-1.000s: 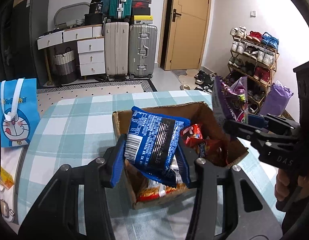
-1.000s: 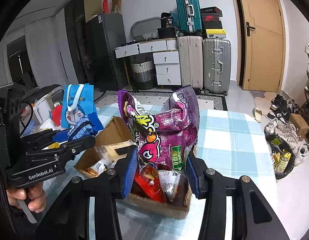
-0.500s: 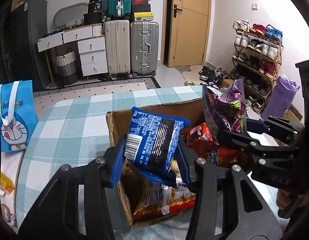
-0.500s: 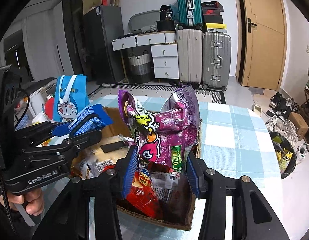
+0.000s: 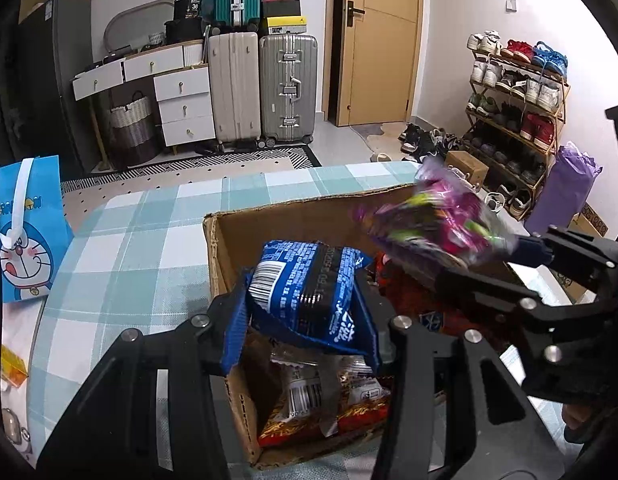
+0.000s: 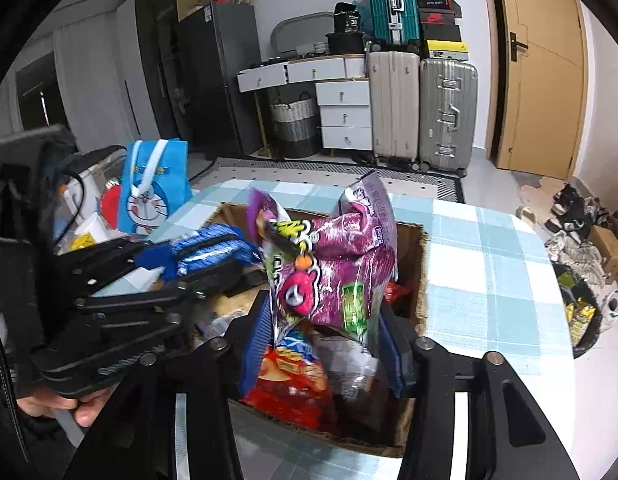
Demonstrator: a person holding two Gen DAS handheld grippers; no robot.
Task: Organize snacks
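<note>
Left claw (image 5: 305, 320): a blue crinkled plastic snack packet with white print and a barcode (image 5: 309, 296) is clamped between the blue pads (image 5: 235, 330), held above the open brown cardboard box (image 5: 245, 240). Directly beneath the claw, inside the box, a red-and-yellow snack bag with a clear window (image 5: 329, 404) is seen lying flat.

Right claw (image 6: 321, 340): its jaws have just been opening. A purple glossy snack bag with cartoon print (image 6: 329, 264) is still seen between the pads, tilted and blurred; whether the pads still press on it cannot be told. Just below this claw a red chip bag (image 6: 293, 376) is seen standing in the box.

The box is set on a table covered with a teal-and-white checked cloth (image 6: 489, 264). Beyond the left claw, to its left, a blue paper gift bag with a cartoon cat face (image 5: 25, 236) is seen upright.
</note>
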